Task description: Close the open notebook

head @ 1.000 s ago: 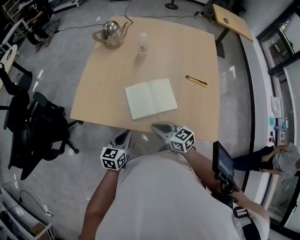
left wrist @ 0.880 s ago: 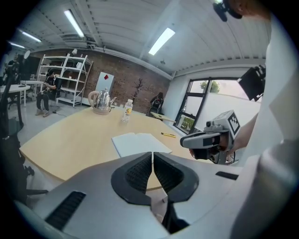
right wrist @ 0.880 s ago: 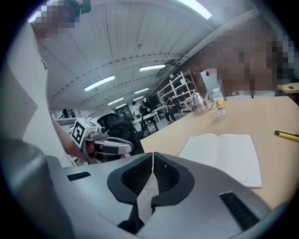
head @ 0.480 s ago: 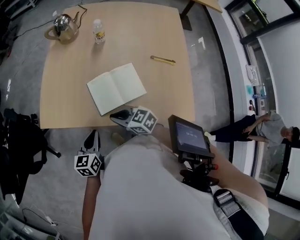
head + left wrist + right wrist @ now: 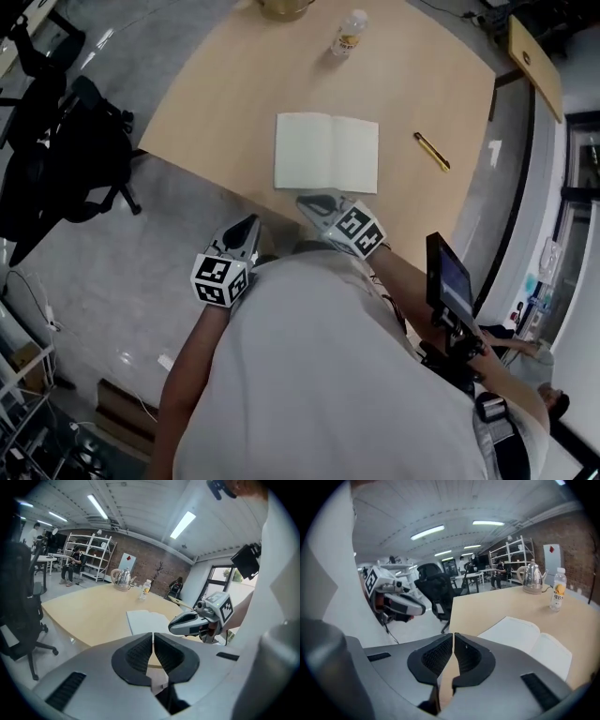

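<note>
The notebook (image 5: 326, 152) lies open, white pages up, on the wooden table (image 5: 225, 103) near its front edge. It also shows in the left gripper view (image 5: 146, 621) and the right gripper view (image 5: 529, 643). My right gripper (image 5: 307, 205) hovers just off the notebook's near edge, shut with nothing in it (image 5: 453, 641). My left gripper (image 5: 246, 228) is off the table's front edge, over the floor, also shut and empty (image 5: 153, 641). Neither touches the notebook.
A plastic bottle (image 5: 349, 34) and a metal kettle (image 5: 122, 577) stand at the table's far side. A yellow pen-like thing (image 5: 432, 151) lies right of the notebook. A black office chair (image 5: 66, 141) stands left of the table. A small screen (image 5: 447, 279) is mounted by my right arm.
The head view has swung, so the table sits differently in the picture. The right gripper has come down and rolled near the notebook's front edge. The left has only turned a little.
</note>
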Available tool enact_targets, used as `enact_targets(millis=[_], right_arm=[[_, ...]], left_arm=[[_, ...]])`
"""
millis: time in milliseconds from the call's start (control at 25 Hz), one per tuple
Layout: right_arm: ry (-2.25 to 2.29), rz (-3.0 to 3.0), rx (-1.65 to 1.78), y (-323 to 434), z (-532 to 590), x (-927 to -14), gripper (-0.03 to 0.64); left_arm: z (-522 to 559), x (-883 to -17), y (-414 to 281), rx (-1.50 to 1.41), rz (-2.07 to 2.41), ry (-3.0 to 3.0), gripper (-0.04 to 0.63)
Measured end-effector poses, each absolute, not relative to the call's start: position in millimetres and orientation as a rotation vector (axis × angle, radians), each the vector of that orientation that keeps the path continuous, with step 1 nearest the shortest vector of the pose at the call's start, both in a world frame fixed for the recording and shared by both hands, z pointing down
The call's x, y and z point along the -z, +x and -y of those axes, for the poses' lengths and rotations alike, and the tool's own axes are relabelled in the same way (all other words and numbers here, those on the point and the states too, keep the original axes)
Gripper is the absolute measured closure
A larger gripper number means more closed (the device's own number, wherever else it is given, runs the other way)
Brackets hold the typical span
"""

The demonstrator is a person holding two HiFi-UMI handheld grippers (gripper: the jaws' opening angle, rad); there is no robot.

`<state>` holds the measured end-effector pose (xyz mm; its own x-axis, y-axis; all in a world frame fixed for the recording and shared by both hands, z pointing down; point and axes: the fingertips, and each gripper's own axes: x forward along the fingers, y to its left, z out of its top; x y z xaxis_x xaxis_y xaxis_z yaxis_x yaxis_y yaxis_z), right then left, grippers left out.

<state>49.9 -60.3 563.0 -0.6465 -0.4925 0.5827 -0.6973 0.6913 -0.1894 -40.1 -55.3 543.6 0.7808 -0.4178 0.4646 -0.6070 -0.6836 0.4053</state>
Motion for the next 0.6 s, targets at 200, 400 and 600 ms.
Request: enact_targets(millis=[200,400,600], right_arm=[[0.734,2.258,-0.333,46.1,68.1,-594.8,0.597],[0.635,2.18,-0.245,41.3,86.8,-613.4,0.597],[0.545,2.096,-0.183,33.8,96.1,-636.7,0.594]], left_arm=[[41.1,-550.6,-56.0,-0.441,0.859,2.357,0.578],[42.4,-548.8,-70.2,-0.405,0.944,2.313,0.578],[41.7,-551.7,-85.3,-0.371,1.008,2.271,0.578]])
